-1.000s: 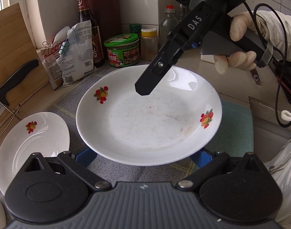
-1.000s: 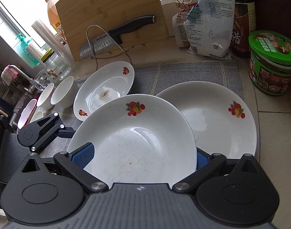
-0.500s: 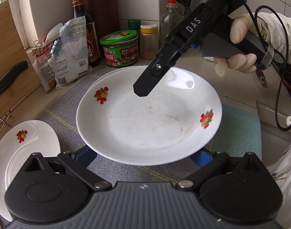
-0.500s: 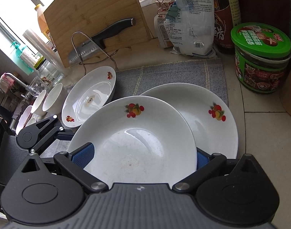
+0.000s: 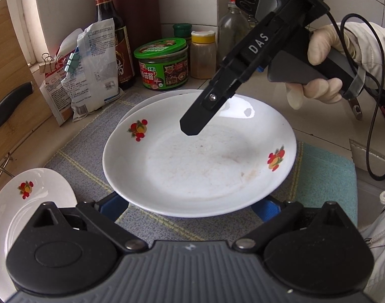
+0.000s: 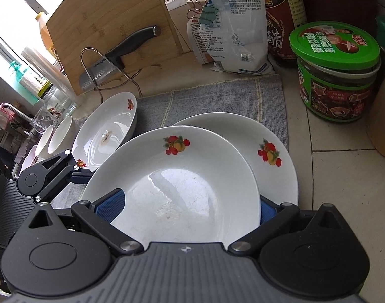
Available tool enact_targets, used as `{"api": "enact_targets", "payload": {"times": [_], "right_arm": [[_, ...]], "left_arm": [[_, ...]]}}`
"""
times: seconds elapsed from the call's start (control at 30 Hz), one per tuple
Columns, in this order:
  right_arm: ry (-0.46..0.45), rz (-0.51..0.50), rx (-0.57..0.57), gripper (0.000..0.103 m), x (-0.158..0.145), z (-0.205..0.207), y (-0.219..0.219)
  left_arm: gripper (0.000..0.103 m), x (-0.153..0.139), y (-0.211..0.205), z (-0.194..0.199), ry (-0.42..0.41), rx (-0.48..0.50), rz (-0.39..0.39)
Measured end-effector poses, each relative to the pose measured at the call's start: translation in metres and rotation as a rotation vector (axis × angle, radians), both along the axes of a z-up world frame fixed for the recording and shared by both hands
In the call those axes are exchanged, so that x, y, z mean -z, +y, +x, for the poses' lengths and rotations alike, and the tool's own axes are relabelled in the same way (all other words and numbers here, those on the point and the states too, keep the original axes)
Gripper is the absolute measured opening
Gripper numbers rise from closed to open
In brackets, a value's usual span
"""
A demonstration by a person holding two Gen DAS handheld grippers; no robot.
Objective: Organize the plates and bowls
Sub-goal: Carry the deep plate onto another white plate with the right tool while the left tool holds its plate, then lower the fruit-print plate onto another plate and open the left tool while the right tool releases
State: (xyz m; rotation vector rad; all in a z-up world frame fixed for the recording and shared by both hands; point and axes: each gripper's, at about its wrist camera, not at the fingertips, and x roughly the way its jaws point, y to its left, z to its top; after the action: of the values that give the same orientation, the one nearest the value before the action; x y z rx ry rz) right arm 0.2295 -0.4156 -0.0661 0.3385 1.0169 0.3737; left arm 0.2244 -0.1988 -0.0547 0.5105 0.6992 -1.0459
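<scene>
Between both tools hangs the carried plate [image 5: 197, 166], white, round and ceramic with red fruit prints. Its near rim is seated between the blue pads of the left tool [image 5: 189, 205], whose jaws are spread wide. The right tool [image 6: 188, 207] is set on the plate's opposite side in the same wide spread. Both tools appear to be clenched on the rim, though the contact itself is partly hidden by the plate. The right tool is gripped by a gloved hand [image 5: 316, 70].

One relation governs the coming move. A second white fruit-printed plate [image 6: 275, 136] lies flat on the grey woven mat [image 6: 210, 96], directly beneath the carried plate. It is offset ahead and to the right as seen from the right tool, so only a crescent of it is exposed. In the left wrist view that crescent is shown at the far left rim. The right tool is therefore judged the nearer one to the exposed edge. A small shift that way followed by a level descent would be needed for the two plates to nest. No long axis is offered by a round plate.

Three fruit-printed plates are counted: one carried, one beneath it, and a third plate [image 6: 109, 131] well to the left on the table [image 6: 344, 164]. Two small white bowls [image 6: 62, 136] are seen just beyond the third plate; a possible further one is too cropped to confirm.
</scene>
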Motion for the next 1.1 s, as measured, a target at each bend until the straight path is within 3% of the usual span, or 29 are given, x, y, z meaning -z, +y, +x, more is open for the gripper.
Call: {"api": "enact_targets", "payload": {"times": [1.1], "right_arm": [[0.013, 0.000, 0.063, 0.103, -0.001, -0.018, -0.011]], "left_arm": [[0.101, 0.003, -0.010, 0.011, 0.002, 0.013, 0.035]]}}
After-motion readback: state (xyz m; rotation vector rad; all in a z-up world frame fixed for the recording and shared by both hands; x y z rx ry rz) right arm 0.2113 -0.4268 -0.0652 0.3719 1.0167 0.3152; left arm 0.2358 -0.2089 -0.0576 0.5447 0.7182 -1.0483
